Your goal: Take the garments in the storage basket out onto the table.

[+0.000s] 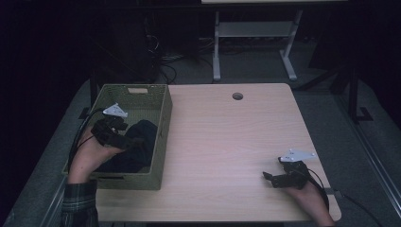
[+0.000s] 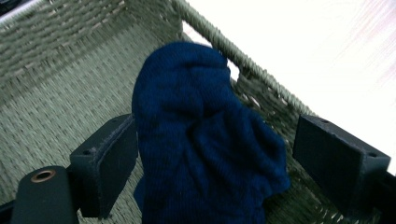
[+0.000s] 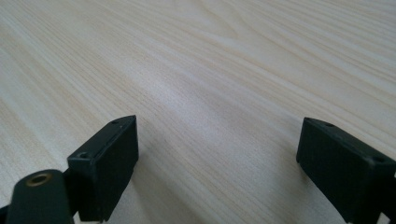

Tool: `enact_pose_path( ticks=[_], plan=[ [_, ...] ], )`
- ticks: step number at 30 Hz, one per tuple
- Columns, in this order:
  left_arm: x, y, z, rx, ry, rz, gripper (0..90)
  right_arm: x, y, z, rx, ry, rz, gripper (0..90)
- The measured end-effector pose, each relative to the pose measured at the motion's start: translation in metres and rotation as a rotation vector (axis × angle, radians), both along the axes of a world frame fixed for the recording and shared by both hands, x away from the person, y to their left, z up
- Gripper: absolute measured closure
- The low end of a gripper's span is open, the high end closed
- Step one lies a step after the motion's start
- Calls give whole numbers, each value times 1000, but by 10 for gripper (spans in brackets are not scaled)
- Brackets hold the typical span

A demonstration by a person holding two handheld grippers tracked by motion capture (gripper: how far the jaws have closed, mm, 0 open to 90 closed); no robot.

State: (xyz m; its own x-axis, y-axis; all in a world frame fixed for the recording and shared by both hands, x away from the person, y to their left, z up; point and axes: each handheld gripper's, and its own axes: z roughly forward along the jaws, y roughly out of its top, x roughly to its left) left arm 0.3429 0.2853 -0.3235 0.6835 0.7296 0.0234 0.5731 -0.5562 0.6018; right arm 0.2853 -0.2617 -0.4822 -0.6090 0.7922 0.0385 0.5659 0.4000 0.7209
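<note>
Navy knit garment [image 2: 205,144] lies in woven basket [image 2: 70,60], between spread jaws of left tool [image 2: 229,158]. Step: grasping; closing on fabric seems next. Right tool [image 3: 217,158] spread, idle over tabletop [image 3: 210,60].

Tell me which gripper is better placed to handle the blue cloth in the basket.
Left. The left gripper sits open around the blue cloth inside the basket; the right gripper rests open on the bare table, far off.

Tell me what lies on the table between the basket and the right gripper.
Bare wood: in the high view, nothing rests on the table between the basket and the right gripper.
</note>
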Motion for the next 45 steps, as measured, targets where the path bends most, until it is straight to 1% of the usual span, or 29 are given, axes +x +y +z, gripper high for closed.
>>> enact_pose_path(
  ticks=[4, 6, 10, 12, 16, 21, 26, 28, 31, 32, 33, 34, 36, 39, 41, 42, 43, 44, 45],
  plan=[
    [-2, 3, -7, 18, 16, 1, 137, 0, 0, 0, 0, 0, 0, 125],
    [-4, 4, -10, 16, 17, 9, 138, 0, 0, 0, 0, 0, 0, 125],
    [-6, 7, -18, 34, 30, 10, 138, 0, 0, 0, -1, -1, 0, 125],
    [-6, 8, -21, 48, 42, 7, 137, 0, 0, 0, 0, 0, 0, 125],
    [-6, 8, -26, 66, 53, 18, 137, 0, 0, 0, 0, 0, 0, 125],
    [-4, 7, -32, 103, 69, 18, 138, 0, 0, 0, 0, 0, 0, 125],
    [-1, 6, -39, 103, 98, 17, 138, 0, 0, 0, 0, -1, 0, 125],
    [0, 6, -41, 111, 111, 16, 139, 0, 0, 0, 0, 0, 0, 125],
    [1, 6, -45, 113, 129, 25, 140, 0, 0, 0, 0, 0, 0, 125],
    [3, 7, -46, 109, 146, 17, 141, 0, 0, 0, 0, 0, 0, 125],
    [3, 7, -46, 114, 159, 6, 174, 0, 0, 0, -1, -1, 0, 125],
    [4, 7, -47, 115, 165, 7, 182, 0, 0, 0, 0, 0, 0, 125],
    [4, 7, -47, 114, 164, 8, 183, 0, 0, 0, 0, 0, 0, 125],
    [5, 7, -48, 114, 174, -6, 238, 0, 0, 0, 0, 0, 0, 125],
    [5, 6, -49, 108, 192, -18, 299, 0, 0, 0, 0, 0, 0, 125],
    [6, 6, -49, 115, 200, -31, 368, 0, 0, 0, 0, 0, 0, 125],
    [6, 5, -50, 121, 208, -33, 368, 0, 0, 0, 0, -1, 0, 125],
    [7, 4, -50, 124, 220, -19, 395, 0, 0, 0, 0, 0, 0, 125],
    [8, 3, -51, 136, 226, -19, 424, 0, 0, 0, 0, 0, 0, 125]
  ],
)
